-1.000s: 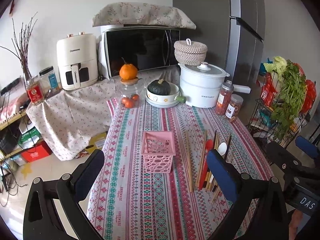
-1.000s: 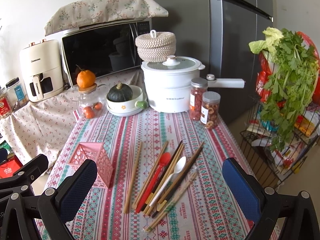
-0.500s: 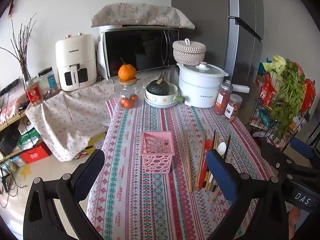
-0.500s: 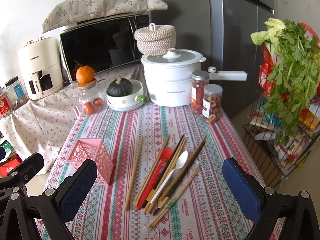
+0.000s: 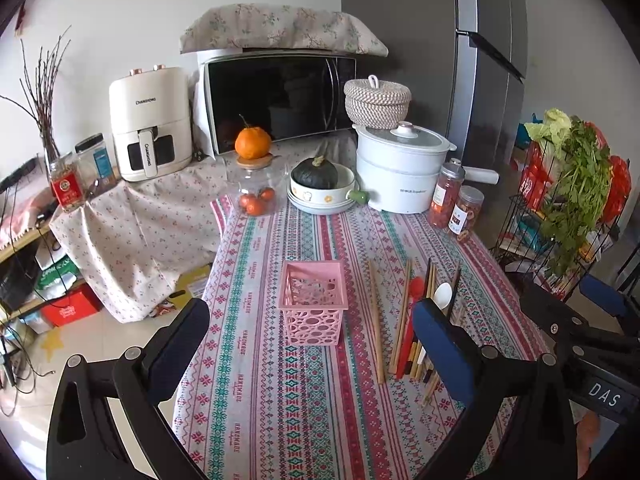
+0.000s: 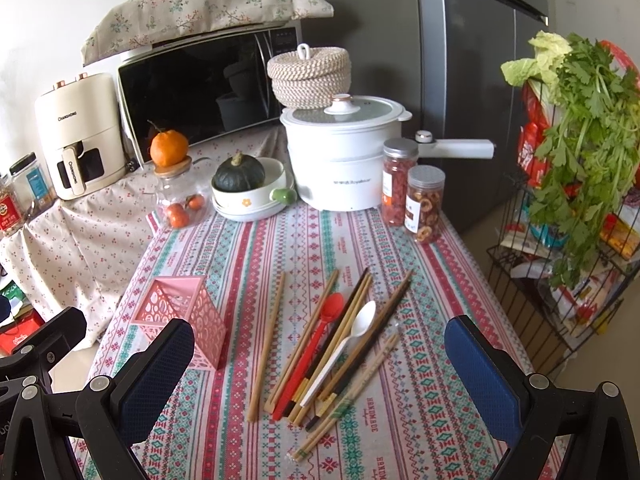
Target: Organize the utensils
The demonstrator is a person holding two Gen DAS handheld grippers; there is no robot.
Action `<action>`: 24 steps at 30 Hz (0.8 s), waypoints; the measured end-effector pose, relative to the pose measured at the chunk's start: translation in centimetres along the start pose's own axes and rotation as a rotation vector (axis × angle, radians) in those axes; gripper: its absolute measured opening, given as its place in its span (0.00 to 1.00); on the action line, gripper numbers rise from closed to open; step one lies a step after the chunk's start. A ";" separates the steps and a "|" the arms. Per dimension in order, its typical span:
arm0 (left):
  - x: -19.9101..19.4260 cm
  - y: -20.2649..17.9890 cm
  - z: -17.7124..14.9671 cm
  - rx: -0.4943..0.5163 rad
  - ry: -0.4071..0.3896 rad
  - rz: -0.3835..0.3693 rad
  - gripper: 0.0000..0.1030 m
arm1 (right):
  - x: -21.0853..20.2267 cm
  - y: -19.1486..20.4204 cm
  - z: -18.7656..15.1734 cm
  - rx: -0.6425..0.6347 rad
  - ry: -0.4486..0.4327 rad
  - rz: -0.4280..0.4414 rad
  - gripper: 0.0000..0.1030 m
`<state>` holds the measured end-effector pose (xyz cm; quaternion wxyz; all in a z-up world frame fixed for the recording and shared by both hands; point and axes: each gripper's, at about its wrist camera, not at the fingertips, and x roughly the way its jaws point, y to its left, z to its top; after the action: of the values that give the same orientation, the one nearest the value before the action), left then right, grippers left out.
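A pink perforated basket (image 5: 313,300) stands empty on the patterned tablecloth (image 5: 280,400); it also shows in the right wrist view (image 6: 182,316). To its right lie several wooden and dark chopsticks (image 6: 268,344), a red spoon (image 6: 316,340) and a white spoon (image 6: 344,348); the same pile shows in the left wrist view (image 5: 408,312). My left gripper (image 5: 308,344) is open and empty, hovering in front of the basket. My right gripper (image 6: 320,356) is open and empty, hovering over the utensil pile.
At the table's far end stand a white pot (image 6: 344,152), two snack jars (image 6: 412,196), a bowl with a squash (image 6: 244,184) and a glass jar topped by an orange (image 6: 176,184). A wire rack with greens (image 6: 580,160) stands right of the table.
Both grippers have moved slightly forward and lower toward the table; the right one now looks more steeply down on the utensils. Nothing on the table has moved.
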<state>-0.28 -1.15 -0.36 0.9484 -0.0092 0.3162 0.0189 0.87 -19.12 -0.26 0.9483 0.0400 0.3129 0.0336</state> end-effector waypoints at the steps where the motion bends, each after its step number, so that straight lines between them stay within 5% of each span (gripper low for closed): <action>1: 0.0 0.0 0.0 0.001 -0.001 0.001 0.99 | 0.0 0.0 0.0 0.000 0.000 0.000 1.00; 15: 1.0 -0.8 -0.4 0.006 0.032 -0.030 0.99 | 1.8 -1.4 -0.1 0.069 0.076 0.061 1.00; 20: 2.4 -1.4 0.1 0.012 0.077 -0.067 0.99 | 5.6 -4.6 -0.4 0.183 0.221 0.118 1.00; 24: 4.1 -3.2 0.9 0.030 0.124 -0.099 0.96 | 10.0 -9.6 -1.6 0.428 0.420 0.225 0.99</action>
<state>3.62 -4.21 -2.10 0.9268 -0.0116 0.3738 -0.0335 8.31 -27.64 -8.35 0.8232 0.2653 0.4956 0.0794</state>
